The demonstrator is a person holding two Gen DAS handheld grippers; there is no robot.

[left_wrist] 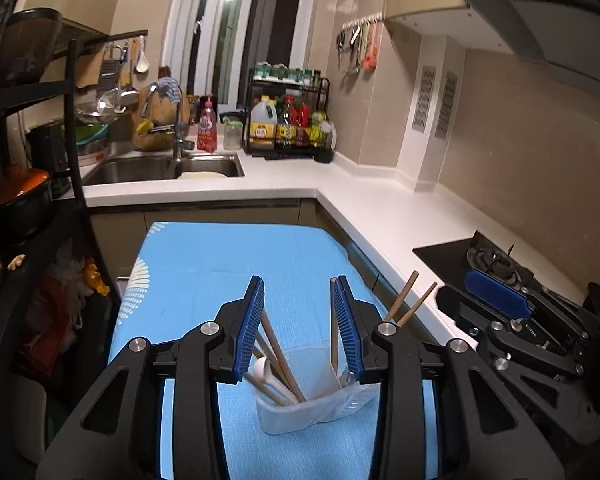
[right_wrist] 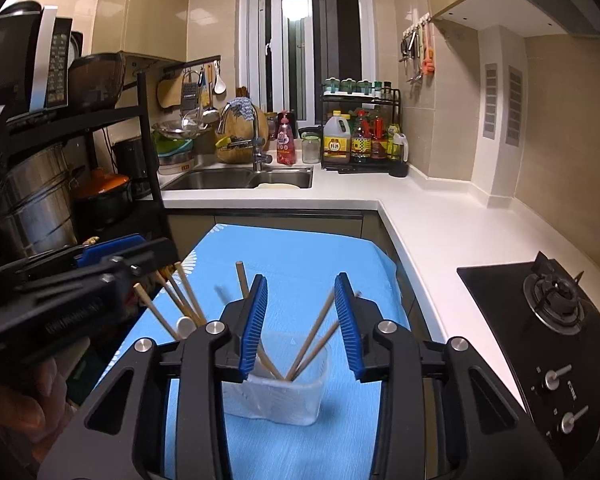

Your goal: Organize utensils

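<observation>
While label (yellow bottle [right_wrist: 337,142]) seemingly unreadable, chopsticks [right_wrist: 314,338] binned.

- The left tongs [left_wrist: 298,292] and the right tongs [right_wrist: 301,290] are black, with ribbed blue pads.
- The cloth [left_wrist: 204,264] is light blue with a white leaf pattern on its left edge.
- The holder [right_wrist: 276,396] is clear, milky plastic.
- The chopsticks [right_wrist: 314,336] are tan wood.
- The spoon [left_wrist: 262,370] is white.
- The surface [right_wrist: 428,224] is white.
- The stove [right_wrist: 540,320] is black.

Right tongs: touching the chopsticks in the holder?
Apart. The right wrist view shows the right tongs open, with clear space between both blue pads and the two chopsticks leaning in the holder.
</observation>
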